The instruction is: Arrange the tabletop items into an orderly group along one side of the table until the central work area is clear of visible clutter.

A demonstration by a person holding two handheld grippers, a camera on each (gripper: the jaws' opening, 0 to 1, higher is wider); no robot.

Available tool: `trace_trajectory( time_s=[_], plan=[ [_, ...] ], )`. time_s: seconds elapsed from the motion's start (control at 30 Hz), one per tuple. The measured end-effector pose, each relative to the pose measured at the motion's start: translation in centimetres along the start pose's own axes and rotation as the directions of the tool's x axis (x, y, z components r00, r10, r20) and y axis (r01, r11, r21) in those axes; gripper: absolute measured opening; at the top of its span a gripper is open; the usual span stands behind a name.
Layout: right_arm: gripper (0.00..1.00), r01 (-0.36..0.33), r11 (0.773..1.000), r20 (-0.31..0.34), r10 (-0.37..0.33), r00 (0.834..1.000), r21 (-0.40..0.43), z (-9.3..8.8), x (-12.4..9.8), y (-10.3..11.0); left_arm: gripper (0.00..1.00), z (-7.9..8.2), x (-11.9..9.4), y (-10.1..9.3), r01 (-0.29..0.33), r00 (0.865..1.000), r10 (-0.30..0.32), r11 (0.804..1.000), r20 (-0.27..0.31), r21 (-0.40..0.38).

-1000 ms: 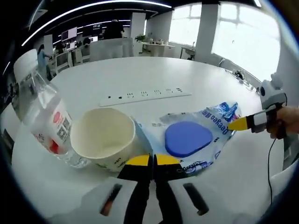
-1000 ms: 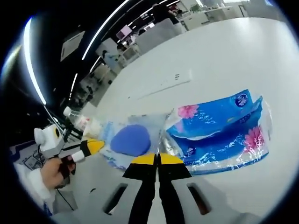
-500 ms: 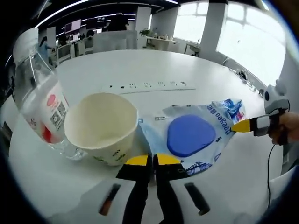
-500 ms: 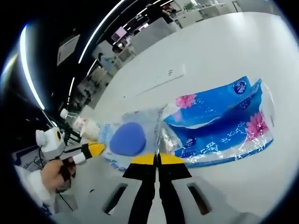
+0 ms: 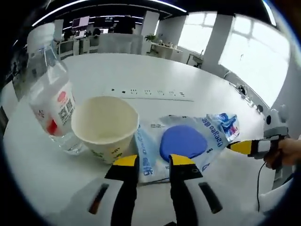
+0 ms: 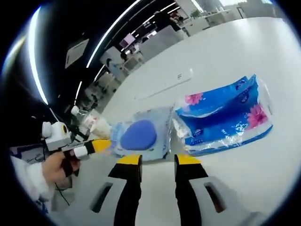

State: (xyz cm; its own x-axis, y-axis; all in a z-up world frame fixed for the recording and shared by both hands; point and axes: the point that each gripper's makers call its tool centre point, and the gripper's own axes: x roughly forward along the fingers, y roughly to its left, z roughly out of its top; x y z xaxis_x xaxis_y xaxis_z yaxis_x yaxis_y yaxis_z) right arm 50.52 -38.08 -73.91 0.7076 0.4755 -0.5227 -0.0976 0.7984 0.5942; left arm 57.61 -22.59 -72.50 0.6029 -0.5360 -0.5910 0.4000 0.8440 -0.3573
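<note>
A wet-wipe pack [image 5: 183,141] with a round blue lid lies flat on the white table [image 5: 141,70], just beyond my open left gripper [image 5: 154,162]. A cream paper cup [image 5: 104,125] stands upright to its left, touching a clear water bottle [image 5: 49,108] with a red label. My right gripper [image 6: 158,160] is open, a little short of the wipe pack [image 6: 139,135] and a blue flowered tissue pack [image 6: 225,117] lying side by side. The cup [image 6: 101,127] and bottle [image 6: 87,120] sit beyond the wipes. Nothing is between either gripper's jaws.
A white power strip [image 5: 153,94] lies across the table behind the items, also seen as the power strip [image 6: 164,84]. The right gripper's yellow tip [image 5: 242,147] enters from the right, held by a hand [image 5: 287,153]. Office desks and windows stand far behind.
Both grippers were shut at the edge of the wipe pack and have opened, letting it go. Both have drawn back slightly; the pack lies flat.
</note>
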Motion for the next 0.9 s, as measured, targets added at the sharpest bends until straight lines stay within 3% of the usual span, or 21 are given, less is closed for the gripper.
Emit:
trace_trajectory(
  time_s=[0.1, 0.13, 0.2, 0.3, 0.37, 0.43, 0.47, 0.57, 0.9],
  plan=[
    [0.43, 0.003, 1.0, -0.001, -0.003, 1.0, 0.007, -0.6, -1.0, -0.1, 0.47, -0.4, -0.5, -0.6, 0.042, 0.999, -0.041, 0.996, 0.012, -0.081],
    [0.58, 0.008, 1.0, 0.011, -0.008, 1.0, 0.008, -0.6, -1.3, -0.2, 0.5, -0.7, -0.8, -0.5, 0.04, 0.999, -0.039, 0.997, 0.01, -0.07],
    [0.74, -0.019, 1.0, 0.07, 0.02, 0.997, -0.017, 0.1, -1.7, 0.4, 0.6, -1.1, -1.3, -0.5, 0.019, 1.0, -0.019, 0.999, 0.005, -0.036],
    [0.79, -0.028, 0.999, 0.061, 0.031, 0.998, -0.037, -0.2, -2.6, 1.1, 0.82, -1.2, -2.2, -0.6, 0.003, 1.0, -0.002, 0.999, 0.029, -0.032],
    [0.81, -0.04, 0.998, 0.063, 0.043, 0.997, -0.057, -0.3, -3.0, 1.6, 1.0, -0.3, -2.8, -1.5, 0.049, 0.993, -0.037, 0.993, 0.113, -0.104],
    [0.85, -0.048, 0.996, 0.076, 0.054, 0.996, -0.072, -0.4, -3.5, 2.0, 1.0, 0.2, -3.8, -2.6, 0.116, 0.983, -0.089, 0.98, 0.163, -0.163],
    [0.87, -0.058, 0.995, 0.085, 0.064, 0.994, -0.076, -0.4, -3.8, 2.3, 1.0, -0.1, -4.3, -3.0, 0.133, 0.983, -0.106, 0.974, 0.151, -0.181],
    [0.89, -0.095, 0.994, 0.112, 0.101, 0.989, -0.06, -0.3, -4.6, 3.2, 1.0, -0.7, -5.3, -3.2, 0.113, 0.988, -0.096, 0.984, 0.12, -0.14],
    [0.89, -0.108, 0.993, 0.149, 0.115, 0.982, -0.054, -1.3, -7.0, 3.9, 1.0, -1.4, -9.3, -3.5, 0.067, 0.989, -0.055, 0.994, 0.137, -0.085]
  ],
)
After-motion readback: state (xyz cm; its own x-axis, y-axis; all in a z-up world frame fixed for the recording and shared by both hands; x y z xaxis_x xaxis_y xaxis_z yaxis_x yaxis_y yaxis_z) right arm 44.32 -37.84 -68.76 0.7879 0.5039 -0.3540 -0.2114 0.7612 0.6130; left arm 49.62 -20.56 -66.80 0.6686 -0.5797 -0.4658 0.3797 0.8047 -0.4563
